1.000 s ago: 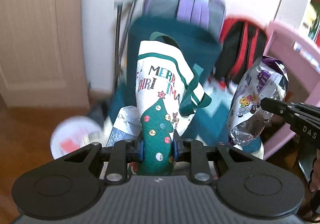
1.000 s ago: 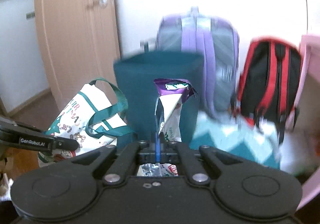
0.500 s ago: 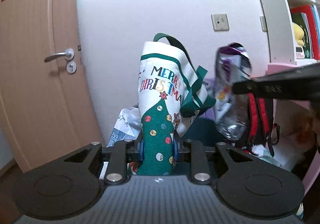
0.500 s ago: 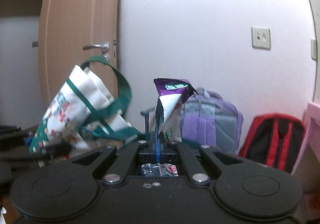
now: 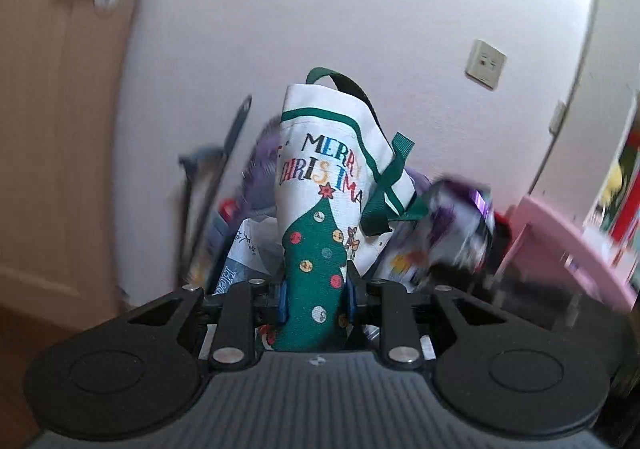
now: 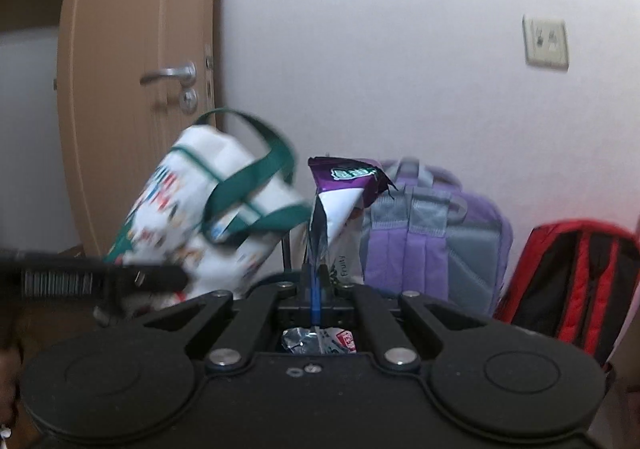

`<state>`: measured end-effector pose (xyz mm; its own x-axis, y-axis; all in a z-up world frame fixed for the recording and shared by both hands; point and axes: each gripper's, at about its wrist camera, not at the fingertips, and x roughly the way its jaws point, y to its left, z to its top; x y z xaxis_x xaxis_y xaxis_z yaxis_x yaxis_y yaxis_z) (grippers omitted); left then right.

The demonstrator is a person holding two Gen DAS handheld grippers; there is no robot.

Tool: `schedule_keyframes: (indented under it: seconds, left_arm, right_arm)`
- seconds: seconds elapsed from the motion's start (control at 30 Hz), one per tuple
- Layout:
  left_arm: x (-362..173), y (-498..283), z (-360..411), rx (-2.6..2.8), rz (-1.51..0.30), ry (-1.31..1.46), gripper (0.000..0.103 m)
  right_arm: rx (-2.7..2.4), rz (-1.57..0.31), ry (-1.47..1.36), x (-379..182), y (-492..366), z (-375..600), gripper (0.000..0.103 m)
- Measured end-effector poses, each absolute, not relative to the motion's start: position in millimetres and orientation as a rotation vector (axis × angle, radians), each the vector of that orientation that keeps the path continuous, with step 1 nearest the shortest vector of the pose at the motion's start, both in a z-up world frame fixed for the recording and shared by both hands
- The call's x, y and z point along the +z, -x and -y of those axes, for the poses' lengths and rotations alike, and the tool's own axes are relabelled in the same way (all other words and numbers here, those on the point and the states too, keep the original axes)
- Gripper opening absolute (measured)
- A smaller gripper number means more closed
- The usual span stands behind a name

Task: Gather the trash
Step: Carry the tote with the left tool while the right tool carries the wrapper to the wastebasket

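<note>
My left gripper (image 5: 316,301) is shut on a white and green "Merry Christmas" tote bag (image 5: 324,189) and holds it upright in the air. A white crumpled wrapper (image 5: 248,249) shows behind the bag at its left. My right gripper (image 6: 316,281) is shut on a purple and white snack packet (image 6: 340,201). In the left wrist view the packet (image 5: 452,229) is blurred, just right of the bag and lower than its rim. In the right wrist view the bag (image 6: 208,217) tilts to the left of the packet, with the left gripper's arm (image 6: 92,277) below it.
A wooden door (image 6: 136,97) with a metal handle is at the left. A purple backpack (image 6: 436,237) and a red and black backpack (image 6: 572,281) lean against the white wall. A pink piece of furniture (image 5: 572,249) is at the right.
Both cameras have tilted down a little and the views are blurred. The snack packet has dropped from beside the bag's rim to lower at the bag's right side.
</note>
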<state>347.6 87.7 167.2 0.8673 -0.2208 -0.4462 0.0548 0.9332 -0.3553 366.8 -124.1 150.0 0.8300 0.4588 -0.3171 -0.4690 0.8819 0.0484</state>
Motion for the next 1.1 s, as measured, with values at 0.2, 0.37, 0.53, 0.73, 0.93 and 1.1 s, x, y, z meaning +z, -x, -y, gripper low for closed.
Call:
schedule_keyframes:
  seconds: [0.2, 0.37, 0.53, 0.73, 0.93, 1.1]
  left_arm:
    - [139.9, -392.0, -93.5, -0.219, -0.578, 0.467, 0.025]
    - [100.9, -411.0, -85.8, -0.189, -0.679, 0.421, 0.024]
    - [78.2, -421.8, -81.3, -0.147, -0.743, 0.377, 0.024]
    - [72.8, -426.9, -74.7, -0.100, -0.773, 0.315, 0.031]
    - [84.3, -416.4, -62.8, -0.068, -0.740, 0.255, 0.081]
    - [101.0, -394.2, -55.3, -0.080, -0.722, 0.244, 0.081]
  right_arm:
    - [0.508, -0.403, 0.052, 115.6, -391.5, 115.7, 0.001]
    - [0.519, -0.475, 0.081, 90.9, -406.1, 106.9, 0.001]
    - [0.512, -0.518, 0.109, 75.2, -410.6, 101.2, 0.012]
    - [0.493, -0.539, 0.119, 70.9, -405.2, 103.7, 0.027]
    - [0.476, -0.516, 0.095, 79.3, -390.6, 115.9, 0.032]
    - [0.479, -0.504, 0.089, 92.7, -368.5, 128.5, 0.033]
